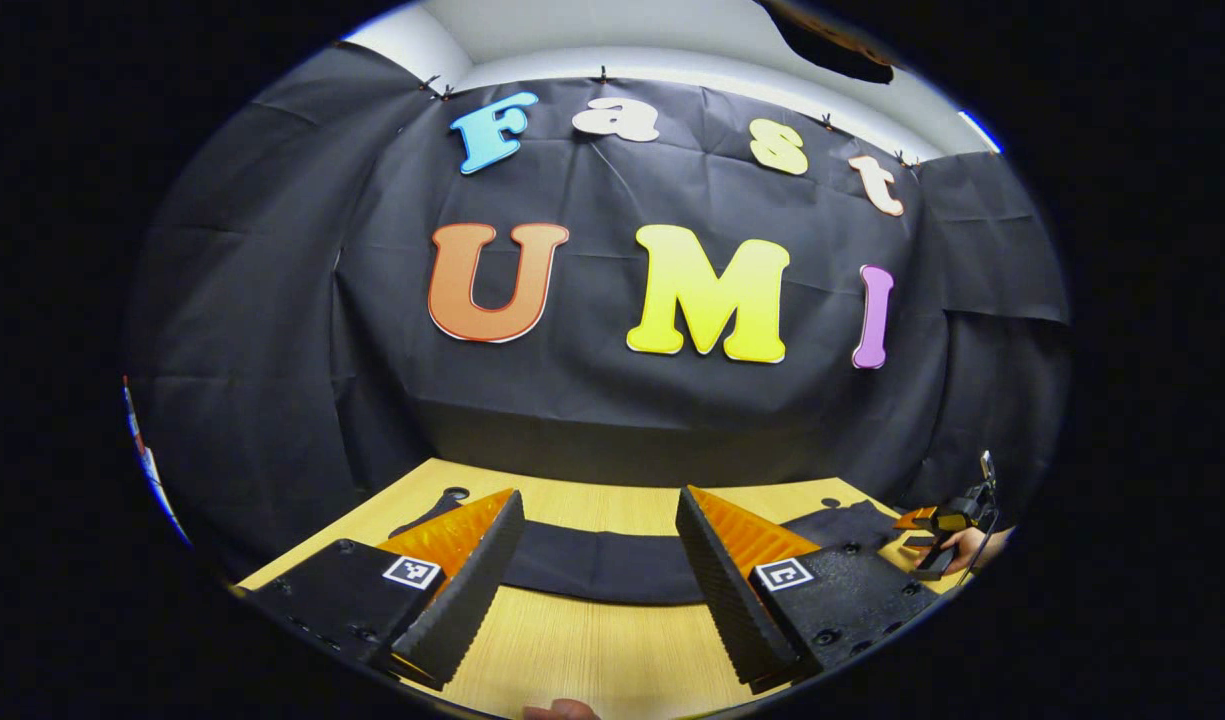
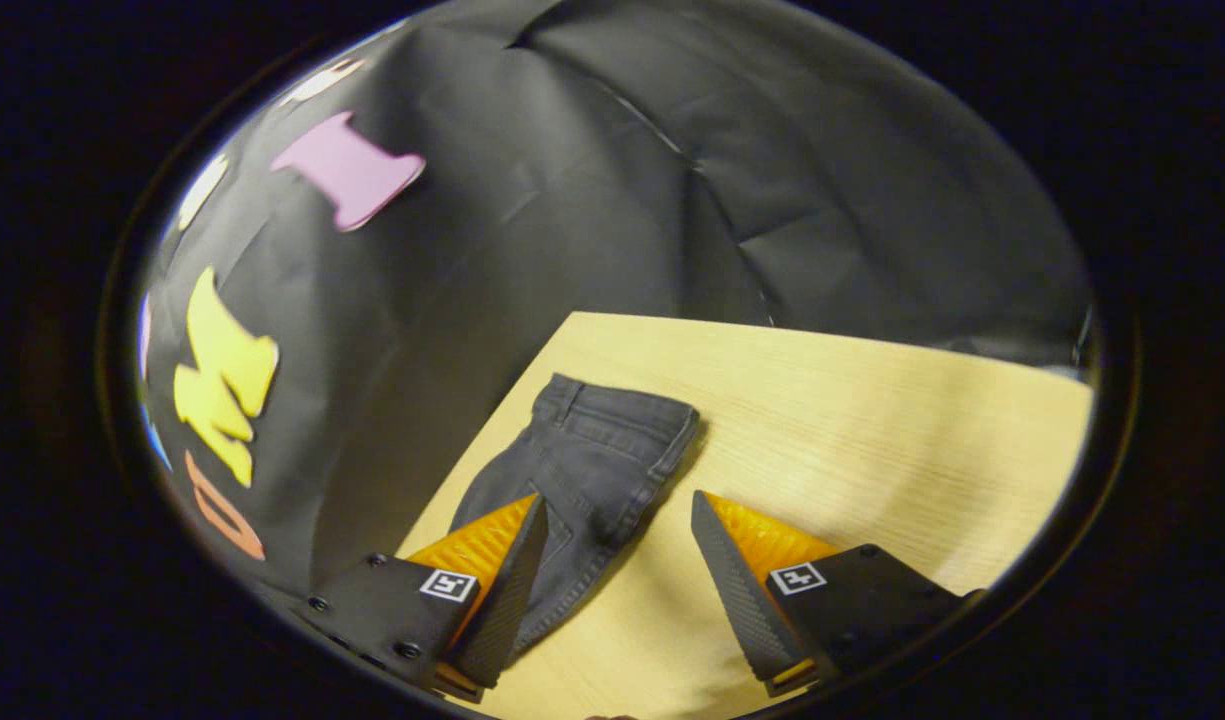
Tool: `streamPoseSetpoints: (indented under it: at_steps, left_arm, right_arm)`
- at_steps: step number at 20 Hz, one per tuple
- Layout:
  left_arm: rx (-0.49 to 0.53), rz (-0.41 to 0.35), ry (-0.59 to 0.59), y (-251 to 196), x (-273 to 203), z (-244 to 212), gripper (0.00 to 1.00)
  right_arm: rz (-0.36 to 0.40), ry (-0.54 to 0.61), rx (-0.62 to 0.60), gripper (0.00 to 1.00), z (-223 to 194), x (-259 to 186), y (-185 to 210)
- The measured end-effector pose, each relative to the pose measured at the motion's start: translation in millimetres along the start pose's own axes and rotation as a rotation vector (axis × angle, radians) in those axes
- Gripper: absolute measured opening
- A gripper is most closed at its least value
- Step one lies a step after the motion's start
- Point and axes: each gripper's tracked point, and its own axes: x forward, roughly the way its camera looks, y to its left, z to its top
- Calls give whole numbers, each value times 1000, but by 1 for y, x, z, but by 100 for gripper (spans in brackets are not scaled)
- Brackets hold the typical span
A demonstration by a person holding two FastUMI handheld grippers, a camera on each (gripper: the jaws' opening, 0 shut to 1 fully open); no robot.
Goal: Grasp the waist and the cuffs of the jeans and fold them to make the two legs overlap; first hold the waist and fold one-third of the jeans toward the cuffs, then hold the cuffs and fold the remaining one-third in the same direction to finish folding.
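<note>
Dark jeans [image 1: 602, 565] lie flat across the wooden table [image 1: 592, 650] as a long band. My left gripper [image 1: 600, 497] is open just above the table, its fingers [image 1: 472, 590] either side of the band's middle, holding nothing. In the right gripper view the waist end of the jeans [image 2: 602, 445], with its waistband and belt loops, lies near the table's left edge. My right gripper [image 2: 619, 500] is open low over it, one finger [image 2: 507, 580] above the denim and the other above bare wood. Farther off, the right gripper [image 1: 927, 522] and the hand holding it sit at the jeans' right end.
The black cloth wall [image 1: 612, 400] rises right behind the table's far edge. Bare wood [image 2: 872, 430] stretches to the right of the waist. A fingertip [image 1: 562, 710] shows at the near table edge.
</note>
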Motion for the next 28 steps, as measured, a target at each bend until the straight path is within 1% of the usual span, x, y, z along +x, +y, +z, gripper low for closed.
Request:
streamPoseSetpoints:
  at_steps: [1, 2, 3, 4, 5, 6, 7, 9, 10, 12, 13, 14, 15, 16, 17, 18, 19, 20, 21, 23, 26, 27, 28]
  left_arm:
    - [8, 3, -6, 1, 0, 3, 98]
    - [15, 7, -10, 1, 0, 4, 98]
    - [19, 11, -15, 2, -1, 5, 98]
    - [18, 19, -16, 3, -1, 6, 98]
    - [14, 22, -17, 2, -3, 6, 98]
    - [14, 26, -18, 2, -4, 7, 98]
    - [17, 31, -18, 2, -5, 11, 98]
    - [28, 30, -14, -1, -6, 12, 98]
    - [32, 26, -10, -3, -6, 11, 98]
    - [41, 20, 6, -4, -3, 7, 98]
    - [41, 17, 13, -4, -3, 6, 98]
    - [40, 12, 17, -7, -3, 6, 98]
    - [42, 10, 21, -8, -3, 5, 98]
    - [44, 9, 25, -8, -4, 4, 98]
    - [44, 9, 27, -8, -4, 4, 98]
    - [43, 7, 27, -8, -3, 6, 98]
    - [41, 6, 25, -9, -3, 7, 98]
    - [39, 4, 25, -8, -1, 9, 98]
    - [38, 3, 24, -7, 1, 10, 98]
    - [35, 1, 22, -5, 0, 10, 98]
    - [21, -3, 24, 0, 0, 9, 98]
    - [16, -4, 24, 3, 0, 9, 98]
    - [9, -3, 25, 7, 0, 9, 98]
  right_arm:
    - [-10, -3, 30, 83, 1, 5, -5]
    - [4, -6, 60, 90, 4, 9, -2]
    - [10, -7, 84, 82, 7, 13, -2]
    - [24, -2, 105, 82, 8, 16, 1]
    - [29, 6, 112, 87, 11, 19, 3]
    - [36, 6, 106, 80, 10, 25, 5]
    - [33, -1, 91, 77, 11, 30, 4]
    - [39, -5, 70, 66, 8, 35, 1]
    - [29, -7, 62, 58, 10, 38, -4]
    - [46, -6, 81, 34, 12, 51, 2]
    - [37, 5, 88, 35, 8, 51, 2]
    - [49, 3, 83, 28, 8, 48, -1]
    - [40, 17, 80, 22, 6, 48, -2]
    - [34, 10, 62, 10, 8, 49, -3]
    - [17, 12, 34, 15, 7, 49, -1]
    - [-7, -2, -9, 8, 7, 48, 1]
    - [-29, -13, -71, 0, 9, 44, 5]
    - [-36, -30, -128, 0, 12, 42, 12]
    - [-25, -48, -171, 2, 15, 35, 25]
    - [14, -82, -239, 2, 24, 24, 53]
    - [70, -129, -347, 0, 24, 3, 101]
    - [86, -145, -393, 6, 21, -8, 117]
    - [101, -158, -446, 0, 16, -16, 133]
